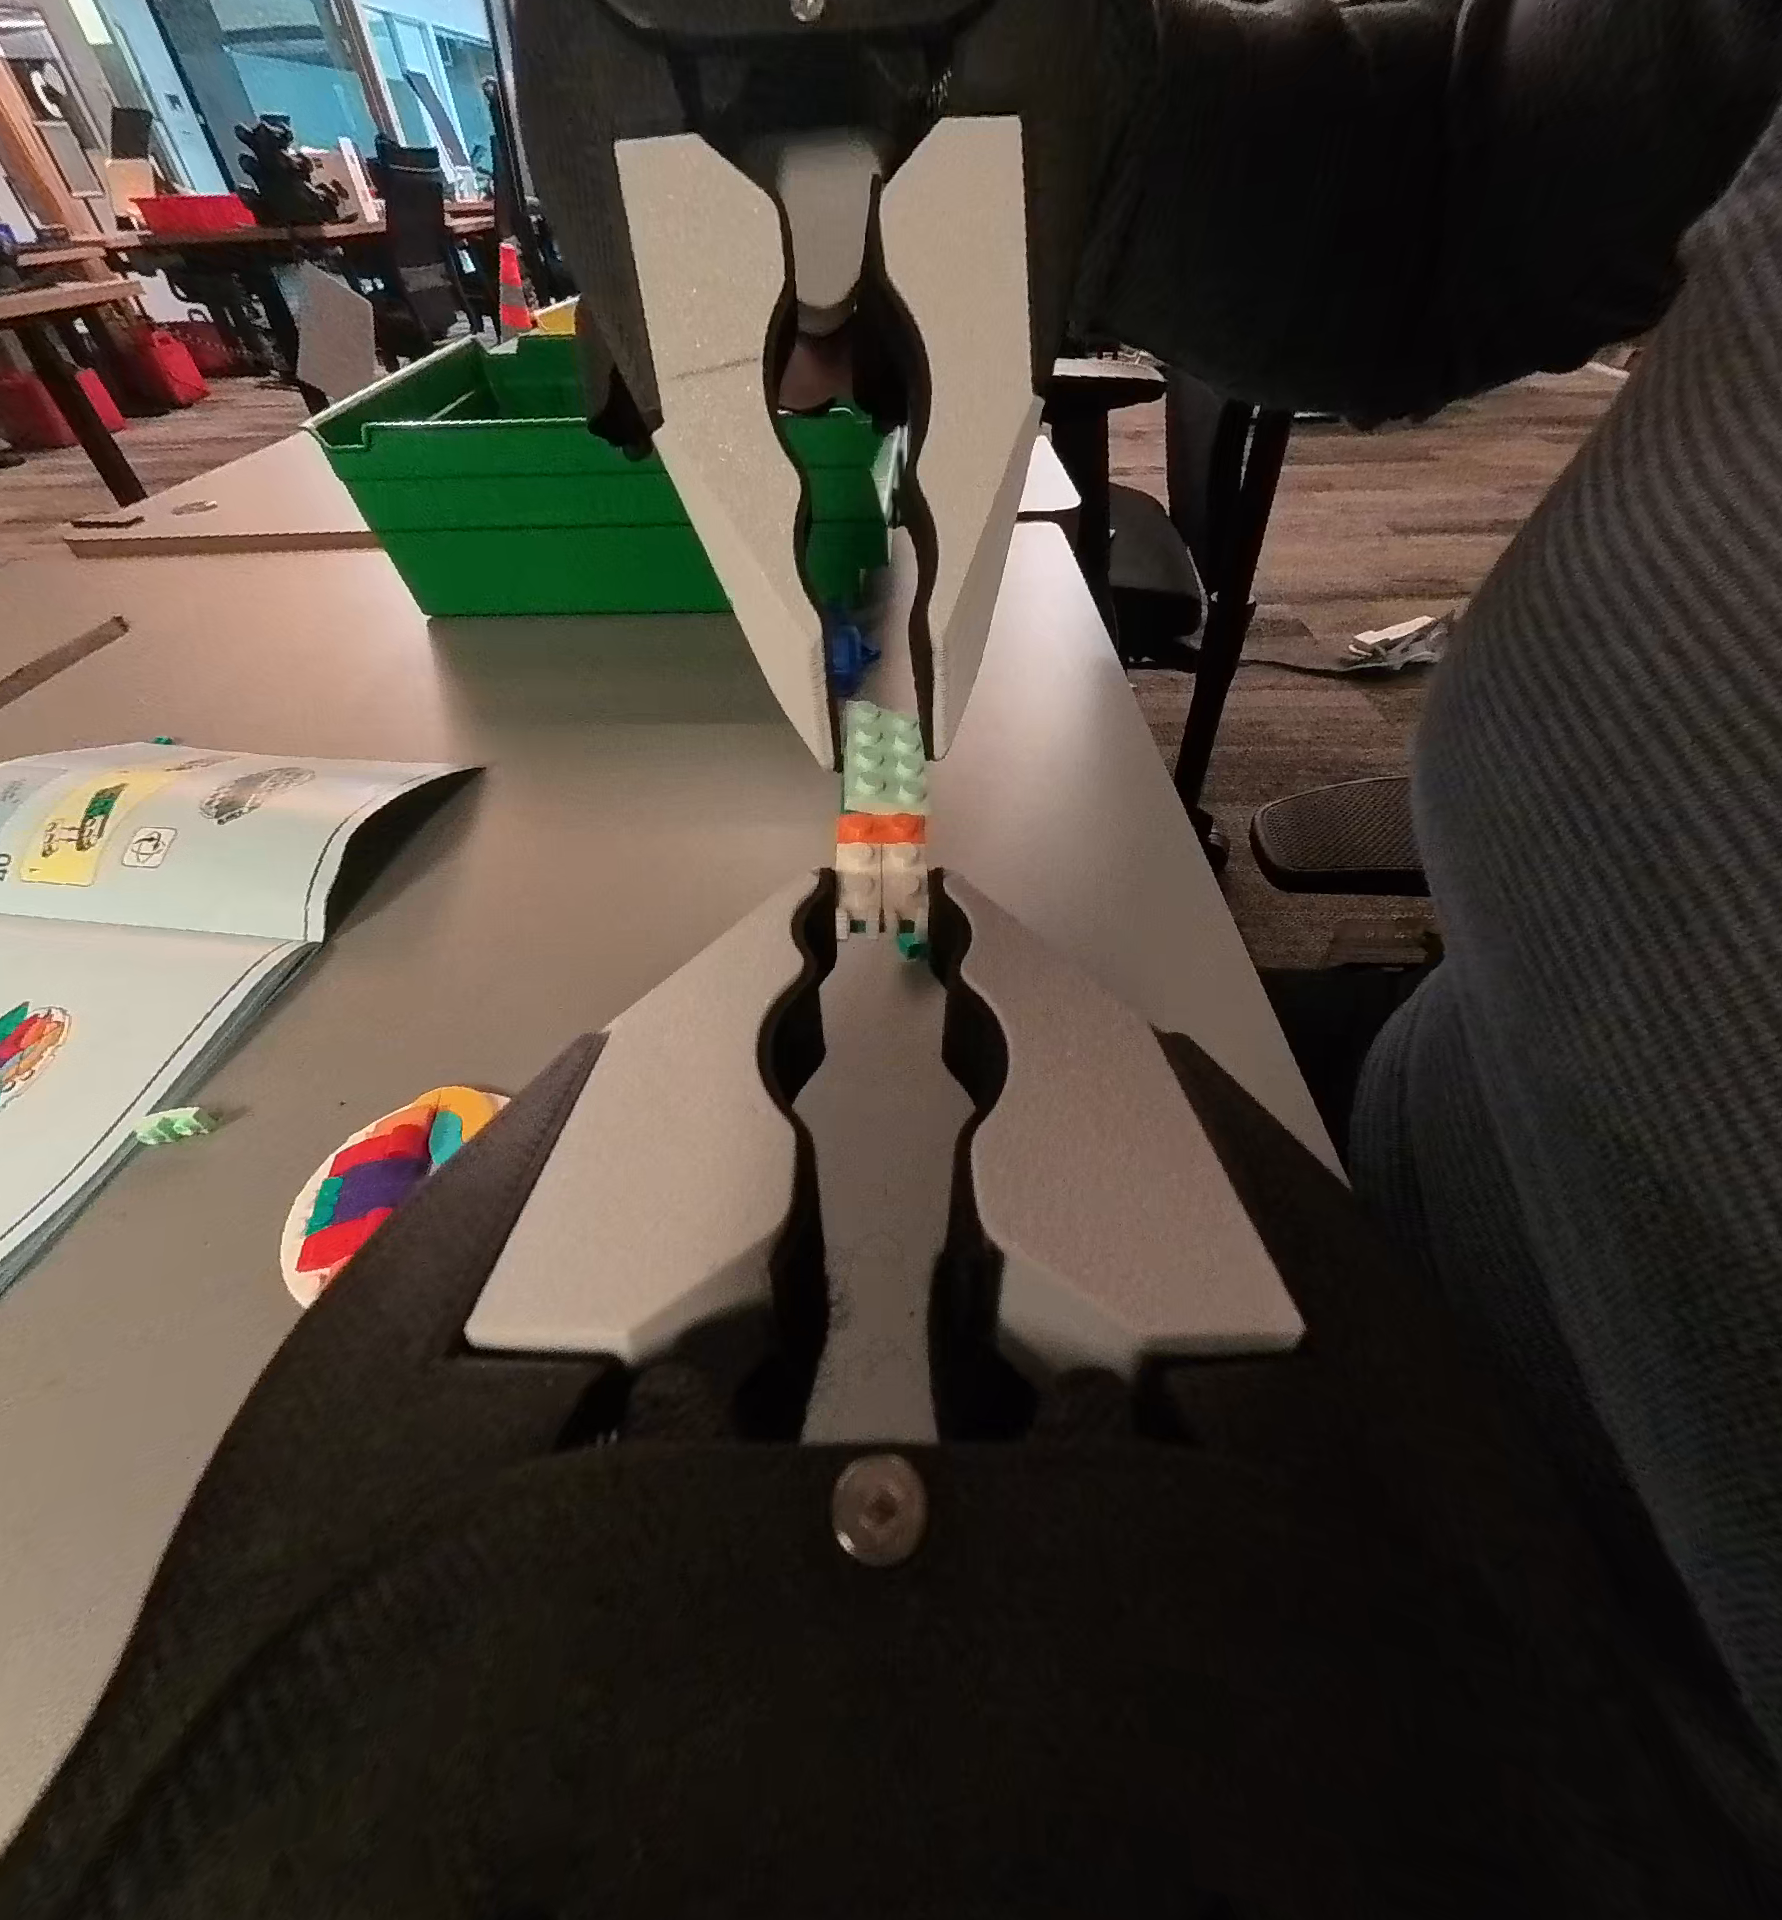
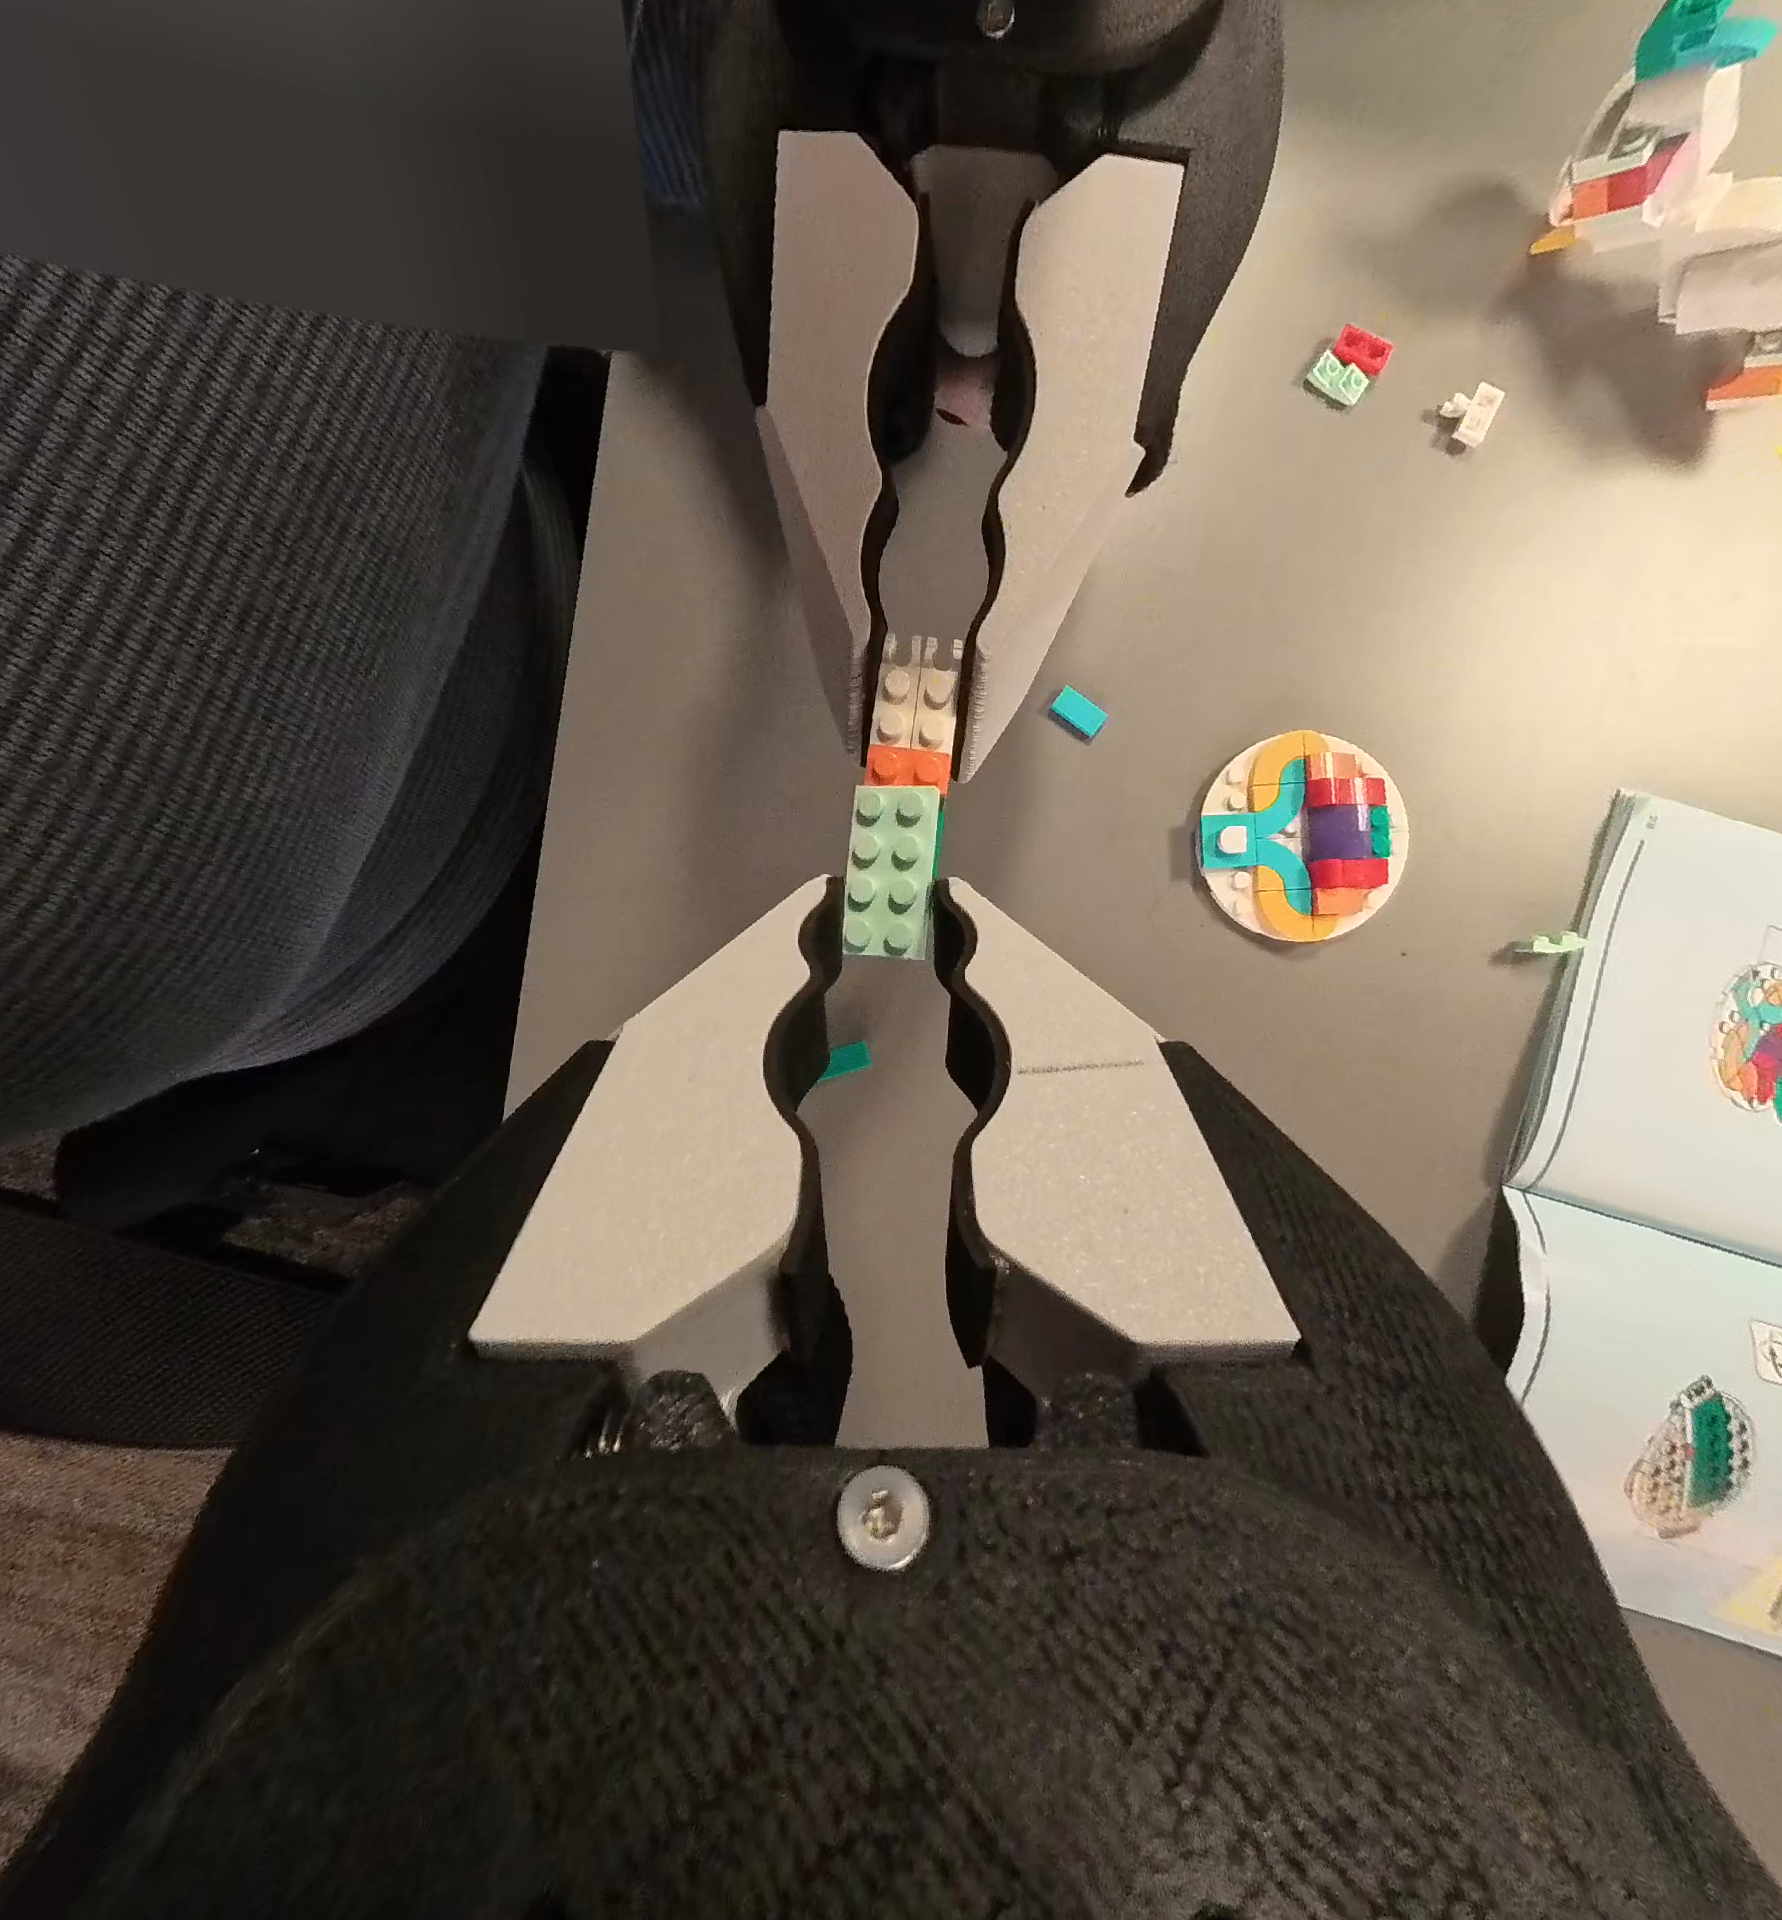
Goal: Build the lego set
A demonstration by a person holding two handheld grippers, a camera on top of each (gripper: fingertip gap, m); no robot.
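The left gripper (image 1: 882, 899) pinches the white end of a small brick strip (image 2: 897, 821); the right gripper (image 2: 887, 914) pinches its mint end, tips facing, strip held above the table (image 1: 575, 665). Beside them lie a round model (image 2: 1302, 836), a booklet (image 2: 1697, 1039), loose bricks (image 2: 1349, 364) and a green bin (image 1: 513, 499) farther off.

Brick strip (image 2: 892, 831) hung above the tabletop (image 2: 1230, 582) btwn the two grippers, left gripper (image 1: 882, 899) on one end, right gripper (image 2: 887, 914) on the other. In right wrist view, round build (image 2: 1302, 836) lay right of strip; booklet (image 2: 1697, 1195) further right; loose bricks (image 2: 1349, 364) beyond. Bin (image 1: 513, 499) stood at far end.
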